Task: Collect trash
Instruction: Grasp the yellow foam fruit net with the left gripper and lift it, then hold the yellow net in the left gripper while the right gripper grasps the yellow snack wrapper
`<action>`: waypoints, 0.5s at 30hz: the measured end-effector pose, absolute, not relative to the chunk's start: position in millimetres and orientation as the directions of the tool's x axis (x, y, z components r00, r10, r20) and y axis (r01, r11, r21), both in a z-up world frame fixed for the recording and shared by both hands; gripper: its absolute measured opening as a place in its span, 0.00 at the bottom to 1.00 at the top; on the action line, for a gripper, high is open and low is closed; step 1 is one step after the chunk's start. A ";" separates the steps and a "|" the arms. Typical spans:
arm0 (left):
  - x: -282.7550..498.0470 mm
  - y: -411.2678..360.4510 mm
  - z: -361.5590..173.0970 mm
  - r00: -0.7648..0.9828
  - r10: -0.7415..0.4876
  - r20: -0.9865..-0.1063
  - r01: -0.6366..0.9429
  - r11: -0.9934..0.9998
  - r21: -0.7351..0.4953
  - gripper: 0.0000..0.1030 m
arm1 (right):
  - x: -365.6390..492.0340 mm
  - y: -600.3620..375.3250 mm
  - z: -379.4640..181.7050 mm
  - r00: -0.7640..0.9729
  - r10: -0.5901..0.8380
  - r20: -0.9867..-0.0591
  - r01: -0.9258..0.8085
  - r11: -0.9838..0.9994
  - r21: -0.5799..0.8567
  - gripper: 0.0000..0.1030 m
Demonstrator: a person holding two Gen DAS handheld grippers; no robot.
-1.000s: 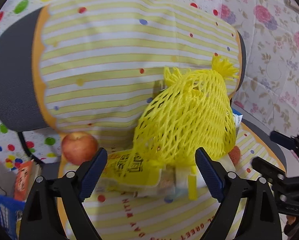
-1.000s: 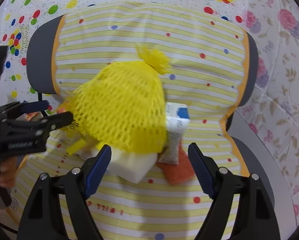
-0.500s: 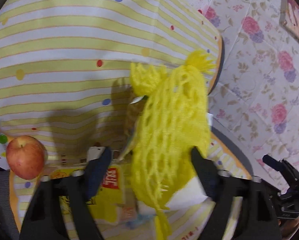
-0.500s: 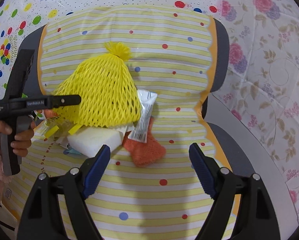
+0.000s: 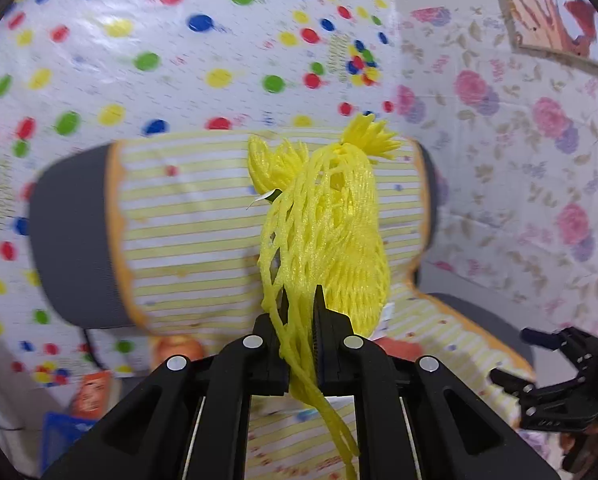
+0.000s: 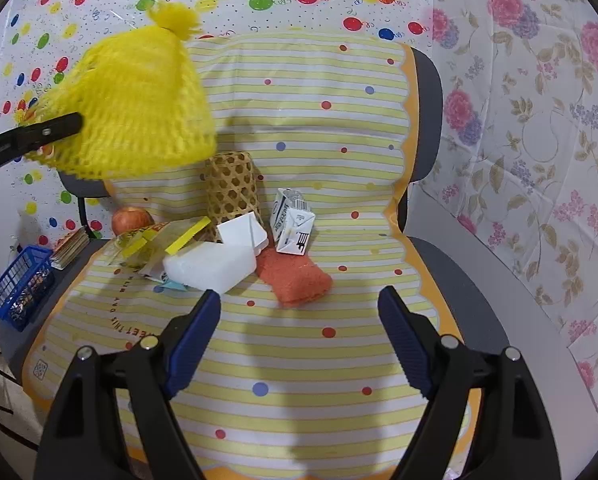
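Yellow foam netting (image 5: pixel 331 236), pinched in our left gripper (image 5: pixel 301 344), hangs above the chair (right gripper (image 6: pixel 299 320) spread, empty); carton (image 6: pixel 291 222), white foam block (image 6: pixel 211 266) and wrappers (image 6: pixel 159 240) remain uncollected.

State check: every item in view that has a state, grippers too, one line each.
left gripper: shut on yellow foam net
yellow foam net: lifted clear of the seat, hanging from the left gripper
right gripper: open, empty
milk carton: crumpled, on the seat
white foam box: lid open, on the seat
woven bamboo sleeve: upright against the chair back
orange cloth: lying flat on the seat
apple: whole, resting on the seat
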State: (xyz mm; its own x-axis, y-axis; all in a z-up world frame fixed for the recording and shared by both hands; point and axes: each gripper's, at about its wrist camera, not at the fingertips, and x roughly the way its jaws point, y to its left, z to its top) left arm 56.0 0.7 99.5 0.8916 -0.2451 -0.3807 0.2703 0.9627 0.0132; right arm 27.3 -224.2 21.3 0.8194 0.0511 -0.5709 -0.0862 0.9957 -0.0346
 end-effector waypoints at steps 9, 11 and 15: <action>7.2 55.8 71.1 0.918 0.005 -0.396 0.009 0.999 0.034 0.09 | 13.8 -206.6 13.2 0.803 0.103 -0.588 -0.140 0.990 -0.017 0.77; 4.2 62.6 62.1 0.909 0.037 -0.416 -0.020 0.999 0.046 0.09 | 13.9 -198.7 11.6 0.800 0.117 -0.589 -0.157 0.988 -0.017 0.77; -0.1 70.3 47.8 0.895 0.074 -0.440 -0.054 0.997 0.057 0.09 | 18.3 -179.6 10.8 0.796 0.162 -0.584 -0.202 0.979 -0.004 0.70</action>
State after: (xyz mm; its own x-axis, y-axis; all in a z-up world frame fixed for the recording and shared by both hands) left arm -0.1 70.3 47.8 0.8947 0.0740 -0.4404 -0.0544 0.9969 0.0571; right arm 18.3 -179.6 10.8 0.7956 0.1618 -0.5838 -0.2018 0.9794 -0.0035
